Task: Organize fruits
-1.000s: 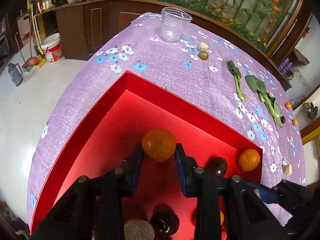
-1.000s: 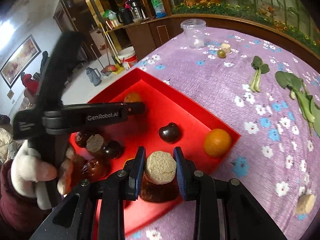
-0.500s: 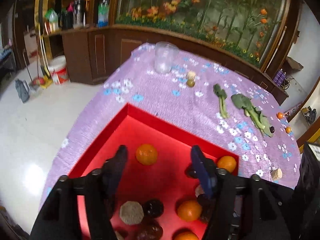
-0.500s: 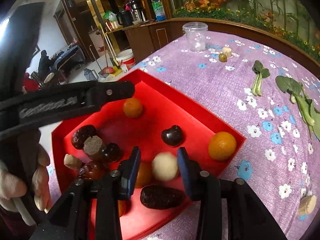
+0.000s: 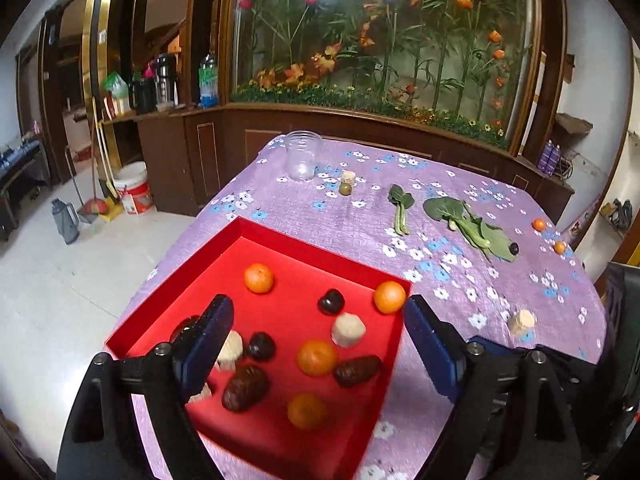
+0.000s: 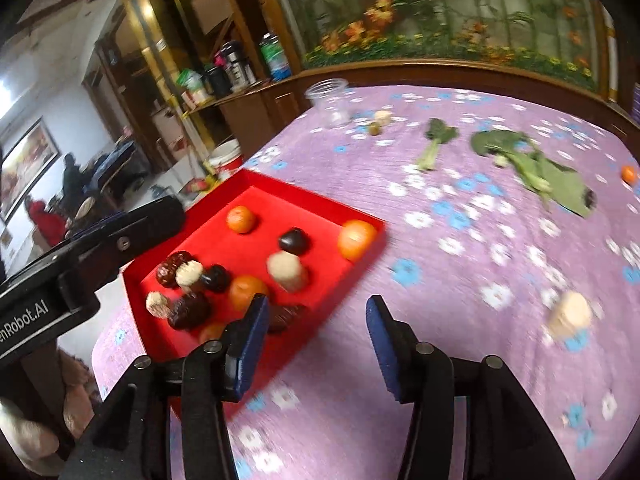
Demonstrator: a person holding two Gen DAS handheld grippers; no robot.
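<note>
A red tray (image 5: 320,246) (image 6: 304,196) on the purple flowered cloth holds several oranges, dark plums, brown dates and pale cut pieces. The orange (image 5: 259,277) that I dropped lies at the tray's far left. The pale piece (image 6: 285,270) lies mid-tray. My left gripper (image 5: 318,340) is open and empty, high above the tray. My right gripper (image 6: 316,336) is open and empty over the tray's near right corner. A pale piece (image 5: 521,321) (image 6: 570,314) lies on the cloth right of the tray.
A clear jar (image 5: 303,155), a green fruit (image 5: 345,189) and a pale piece (image 5: 348,177) stand at the table's far end. Leafy greens (image 5: 468,222) lie on the right. Two small oranges (image 5: 539,224) sit near the right edge. The left gripper's body (image 6: 92,248) shows at left.
Both grippers let go of their fruit into the tray, opened wide and rose back. The right gripper swung right, towards the cloth.
</note>
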